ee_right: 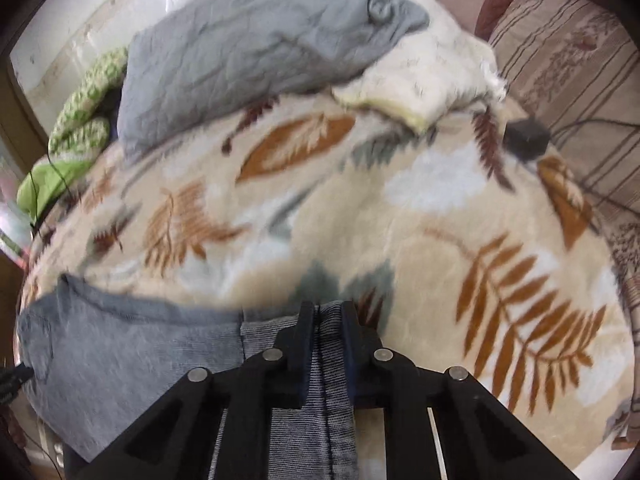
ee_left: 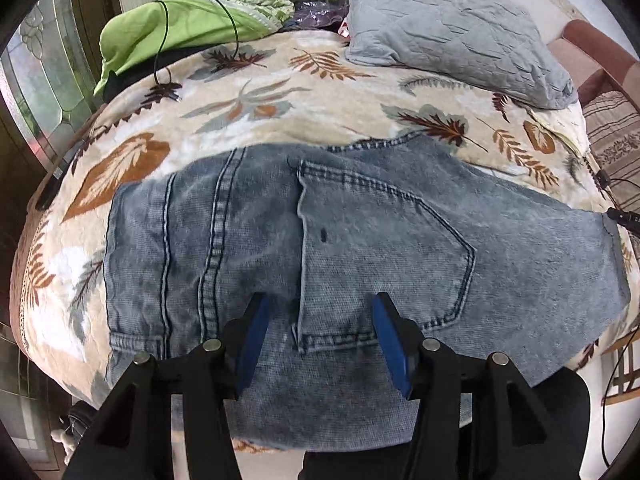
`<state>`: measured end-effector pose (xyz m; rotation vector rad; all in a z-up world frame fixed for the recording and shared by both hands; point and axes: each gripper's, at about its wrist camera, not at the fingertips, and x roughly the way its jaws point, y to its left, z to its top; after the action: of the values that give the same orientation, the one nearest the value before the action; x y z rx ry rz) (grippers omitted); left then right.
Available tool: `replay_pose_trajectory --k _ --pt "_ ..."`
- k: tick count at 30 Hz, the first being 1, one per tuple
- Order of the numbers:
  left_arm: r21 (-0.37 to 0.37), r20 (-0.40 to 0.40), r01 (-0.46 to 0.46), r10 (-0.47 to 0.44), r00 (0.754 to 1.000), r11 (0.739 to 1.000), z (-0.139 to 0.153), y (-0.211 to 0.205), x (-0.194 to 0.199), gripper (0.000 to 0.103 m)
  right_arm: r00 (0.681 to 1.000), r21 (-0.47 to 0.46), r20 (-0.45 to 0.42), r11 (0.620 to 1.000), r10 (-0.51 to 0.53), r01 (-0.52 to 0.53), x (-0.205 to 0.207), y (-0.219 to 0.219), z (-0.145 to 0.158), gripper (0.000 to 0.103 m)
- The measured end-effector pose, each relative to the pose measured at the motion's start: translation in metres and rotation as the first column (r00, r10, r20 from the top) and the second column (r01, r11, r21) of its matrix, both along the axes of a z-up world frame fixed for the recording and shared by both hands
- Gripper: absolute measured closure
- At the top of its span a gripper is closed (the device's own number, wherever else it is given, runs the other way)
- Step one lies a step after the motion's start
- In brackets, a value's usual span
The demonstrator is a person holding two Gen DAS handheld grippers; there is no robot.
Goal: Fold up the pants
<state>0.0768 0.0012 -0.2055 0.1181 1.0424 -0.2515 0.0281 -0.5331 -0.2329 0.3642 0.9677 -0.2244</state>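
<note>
Denim fills the gap between the left gripper's [ee_left: 320,332] jaws, which stand apart above the jeans [ee_left: 360,240] near the back pocket [ee_left: 384,264] without pinching them. The right gripper's [ee_right: 328,312] jaws are clamped together on a strip of the jeans' fabric [ee_right: 329,360] at one end. The jeans lie flat across a leaf-print blanket [ee_left: 248,108], with a grey pillow [ee_left: 440,28] and green bedding [ee_left: 184,24] beyond; no container shows.
</note>
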Motion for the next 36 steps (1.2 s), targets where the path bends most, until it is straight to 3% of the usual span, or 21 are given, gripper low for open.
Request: replay_pose_trajectory --k 3,6,8,13,15,18,21,23,29,31,34,36 --pt "0.01 0.014 -0.006 0.006 1.0 1.0 -0.004 -0.001 -0.001 0.048 0.999 -0.02 -0.026 0.999 -0.034 0.033 0.008 0.002 -0.013 0.09" --pt "0.025 0.029 0.001 -0.001 1.0 1.0 -0.006 -0.001 -0.004 0.046 0.995 0.021 -0.07 0.997 -0.074 0.076 0.008 -0.002 -0.032 0.089" --pt "0.029 0.035 0.002 -0.003 0.999 1.0 -0.007 0.001 -0.006 0.044 0.993 0.012 -0.053 0.994 -0.108 0.109 0.003 -0.001 -0.027 0.084" --pt "-0.002 0.05 -0.031 0.031 0.998 1.0 -0.003 0.018 -0.014 0.044 0.976 -0.085 0.0 0.972 -0.219 0.218 -0.005 0.01 0.012 0.084" --pt "0.002 0.062 -0.049 0.049 0.997 0.999 -0.001 0.026 -0.019 0.044 0.984 -0.053 0.039 0.983 -0.172 0.174 -0.004 0.029 0.025 0.083" --pt "0.02 0.077 -0.08 0.078 0.994 0.997 0.001 0.041 -0.026 0.044 0.998 0.018 0.059 1.0 -0.004 0.003 0.013 0.084 0.031 0.083" --pt "0.035 0.104 -0.101 0.097 0.99 0.994 0.006 0.053 -0.029 0.044 0.981 0.061 0.06 0.98 0.183 -0.187 0.038 0.151 0.029 0.083" --pt "0.056 0.128 -0.112 0.104 0.986 0.992 0.009 0.062 -0.032 0.044 0.955 0.127 0.077 0.947 0.287 -0.294 0.06 0.198 0.025 0.083" --pt "0.079 0.1 -0.165 0.156 0.983 0.983 0.001 0.081 -0.028 0.044 0.914 0.142 0.015 0.904 0.405 -0.403 0.097 0.29 0.002 0.083" --pt "0.071 0.086 -0.172 0.166 0.982 0.983 -0.004 0.084 -0.025 0.041 0.907 0.157 -0.018 0.897 0.42 -0.413 0.103 0.309 -0.009 0.083" --pt "0.087 0.077 -0.192 0.186 0.98 0.978 -0.01 0.086 -0.023 0.031 0.906 0.116 -0.073 0.906 0.417 -0.407 0.11 0.322 -0.023 0.083" --pt "0.088 0.074 -0.196 0.189 0.979 0.977 -0.013 0.086 -0.021 0.029 0.909 0.09 -0.08 0.912 0.408 -0.401 0.114 0.325 -0.023 0.083"
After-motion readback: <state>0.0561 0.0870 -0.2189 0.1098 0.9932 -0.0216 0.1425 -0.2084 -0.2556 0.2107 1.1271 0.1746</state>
